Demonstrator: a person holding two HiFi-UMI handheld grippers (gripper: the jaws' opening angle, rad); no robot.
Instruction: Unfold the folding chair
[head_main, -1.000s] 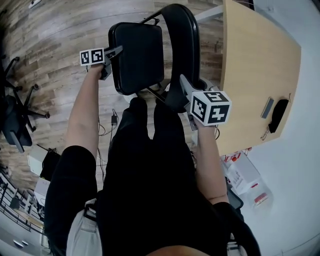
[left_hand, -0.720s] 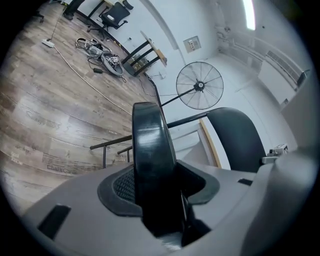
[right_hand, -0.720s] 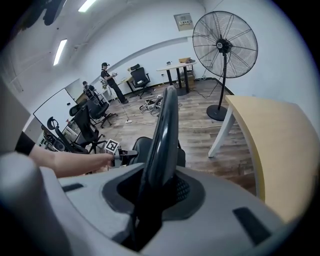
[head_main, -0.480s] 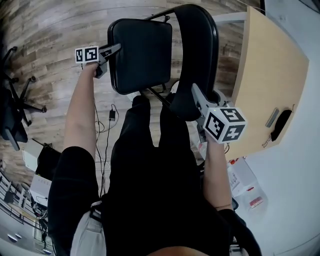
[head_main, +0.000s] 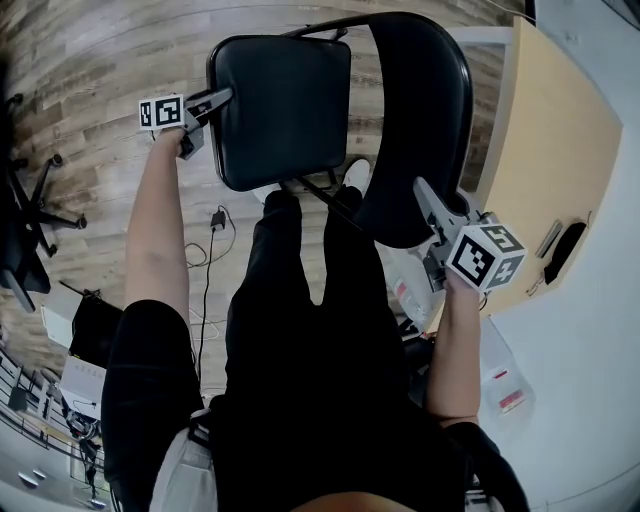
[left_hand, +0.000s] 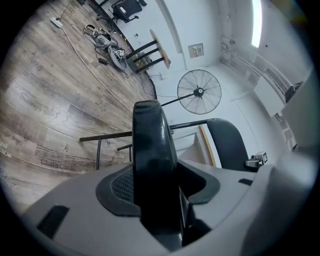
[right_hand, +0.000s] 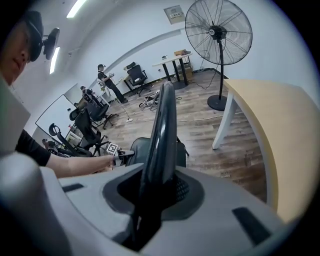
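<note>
The folding chair (head_main: 335, 100) stands on the wooden floor (head_main: 100, 60) directly ahead of the person, just beside the light wooden table (head_main: 560, 130). The left gripper (head_main: 213, 100) is on the left-hand edge of the seat (head_main: 285, 105). The left gripper view shows its fingers (left_hand: 75, 215) pinching the thick padded rim, which fills the gap between them. The right gripper (head_main: 427, 200) is on the near edge of the backrest (head_main: 415, 120). The right gripper view shows its fingers (right_hand: 225, 210) closed narrowly on that thin black panel. In the head view the seat presents its full upper face and stands apart from the backrest, so the chair is judged largely opened. The step in hand is judged to be the final spreading of seat from back. Whether the seat has reached its stop, and whether all legs bear on the floor, cannot be confirmed, because the legs are mostly hidden beneath the seat. The next move is judged to call for steadying the backrest with the right gripper while the left presses the seat edge down to level. The frame should then be checked for square footing before either grip is let go. Risk noted: the padded rim may slip from the fingers under a downward push.
</note>
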